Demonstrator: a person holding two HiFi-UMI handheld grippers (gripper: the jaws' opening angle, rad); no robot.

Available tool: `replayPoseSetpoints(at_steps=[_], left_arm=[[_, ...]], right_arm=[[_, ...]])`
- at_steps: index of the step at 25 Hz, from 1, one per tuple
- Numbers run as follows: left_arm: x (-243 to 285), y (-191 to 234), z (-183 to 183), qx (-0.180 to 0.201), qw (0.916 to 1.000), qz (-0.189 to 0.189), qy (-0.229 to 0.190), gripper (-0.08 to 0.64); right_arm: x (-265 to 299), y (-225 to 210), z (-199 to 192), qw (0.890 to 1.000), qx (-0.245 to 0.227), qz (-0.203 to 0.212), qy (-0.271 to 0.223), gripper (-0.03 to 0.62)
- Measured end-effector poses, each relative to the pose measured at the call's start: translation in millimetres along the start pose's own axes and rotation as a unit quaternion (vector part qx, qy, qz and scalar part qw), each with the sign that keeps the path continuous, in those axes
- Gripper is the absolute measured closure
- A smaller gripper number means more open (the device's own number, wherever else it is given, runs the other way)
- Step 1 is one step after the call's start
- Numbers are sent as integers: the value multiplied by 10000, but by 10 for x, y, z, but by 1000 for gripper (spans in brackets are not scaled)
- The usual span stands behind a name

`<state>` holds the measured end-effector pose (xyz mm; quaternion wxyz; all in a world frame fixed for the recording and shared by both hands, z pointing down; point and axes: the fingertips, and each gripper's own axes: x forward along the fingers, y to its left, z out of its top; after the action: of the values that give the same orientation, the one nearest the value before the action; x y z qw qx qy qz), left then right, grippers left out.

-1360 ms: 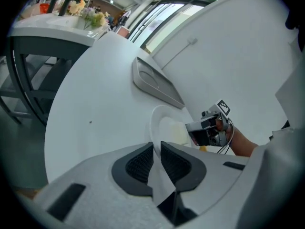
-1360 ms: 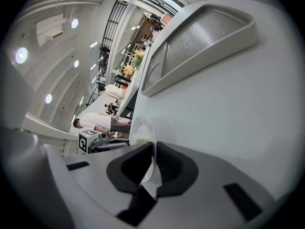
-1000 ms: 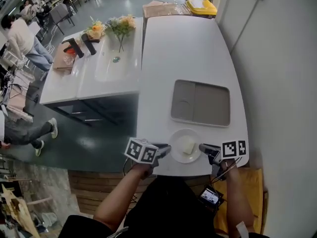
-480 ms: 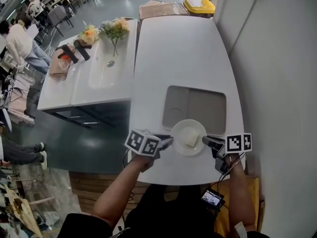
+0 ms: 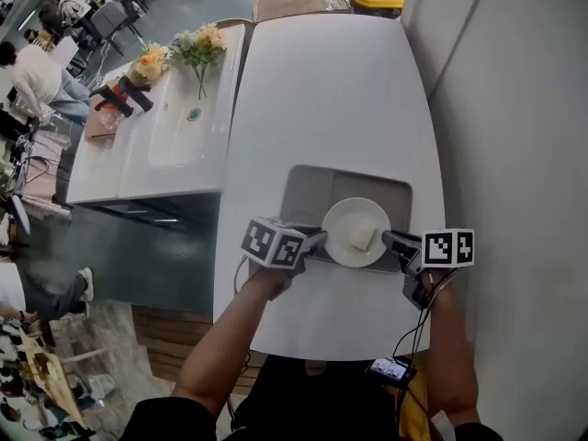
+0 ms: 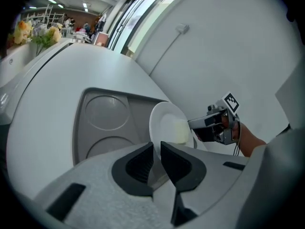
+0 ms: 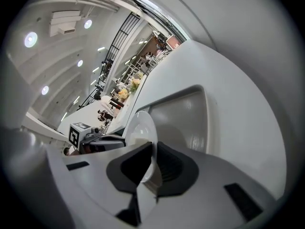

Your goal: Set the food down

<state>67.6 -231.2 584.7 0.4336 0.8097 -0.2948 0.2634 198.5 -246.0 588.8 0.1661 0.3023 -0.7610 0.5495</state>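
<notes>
- A person stands at the near end of a long white table [image 5: 331, 81], a gripper in each hand.
- Between the two grippers is a round white plate [image 5: 344, 223], with a pale, blocky piece of food [image 5: 362, 238] sitting a little right of its centre.
- The left gripper [image 5: 320, 239] has its jaws nearly together, pinching the plate's left rim; its own view shows the thin edge running down between the pads.
- The right gripper [image 5: 388, 239] is closed the same way on the opposite rim, the edge clamped between its dark pads.
- The plate is over the near right part of a grey tray [image 5: 308, 191] that lies flat on the table. I cannot tell whether it touches the tray.
- The tray's left part has two round recesses, both bare.
- Further off to the left, on a neighbouring white counter, stands a bunch of flowers [image 5: 197, 42].
</notes>
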Motion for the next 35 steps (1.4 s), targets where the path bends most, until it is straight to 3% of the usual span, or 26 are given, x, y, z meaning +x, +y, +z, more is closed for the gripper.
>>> replayPoseSetpoints(at_steps=[15, 20, 25, 31, 33, 35], left_arm=[[338, 225, 78, -40, 9992, 169, 351, 517], [353, 201, 90, 330, 9969, 457, 556, 515], [395, 202, 85, 964, 9871, 962, 841, 511], [416, 197, 76, 1766, 9681, 1475, 995, 500], [360, 250, 85, 1914, 9638, 1637, 872, 497], [219, 254, 102, 1861, 9679, 1630, 453, 497]], right_arm=[[193, -328, 168, 9955, -589, -587, 449, 561], [201, -361, 176, 9893, -970, -932, 557, 546], [230, -417, 172, 9739, -1611, -1432, 706, 520], [270, -416, 202, 9430, -2569, -1967, 782, 497], [241, -395, 274, 9337, -2852, -2101, 529, 512], [96, -274, 354, 9260, -3196, -2009, -18, 520]])
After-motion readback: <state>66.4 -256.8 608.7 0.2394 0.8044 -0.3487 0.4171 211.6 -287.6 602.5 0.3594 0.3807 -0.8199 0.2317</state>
